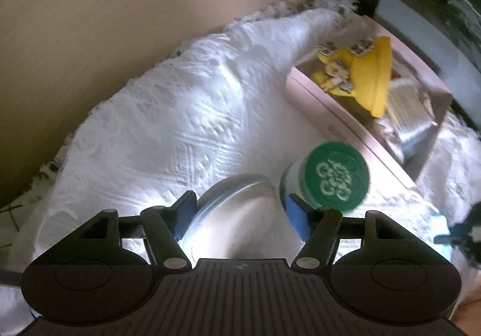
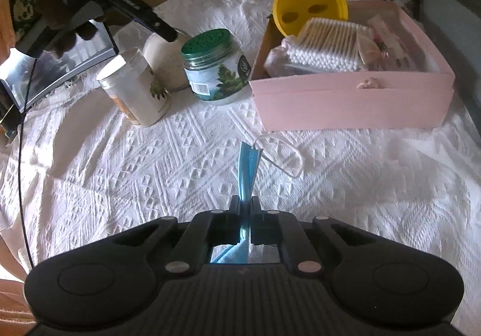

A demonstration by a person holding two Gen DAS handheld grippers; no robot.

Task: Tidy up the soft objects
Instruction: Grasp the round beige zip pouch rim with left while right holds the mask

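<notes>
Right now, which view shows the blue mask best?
The right wrist view: the mask stands edge-on, pinched between the right gripper's fingers, with its ear loop hanging beside it over the white cloth. The left wrist view catches only a blurred pale-blue patch at its right edge.

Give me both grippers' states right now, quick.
Left gripper: open, holding nothing, above a round tin.
Right gripper: shut on a blue face mask.

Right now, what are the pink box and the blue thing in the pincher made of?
The pink box looks like matte cardboard: thin flat walls, no shine. The blue face mask, pinched in the right gripper, seems soft pleated fabric with a white elastic loop.
</notes>
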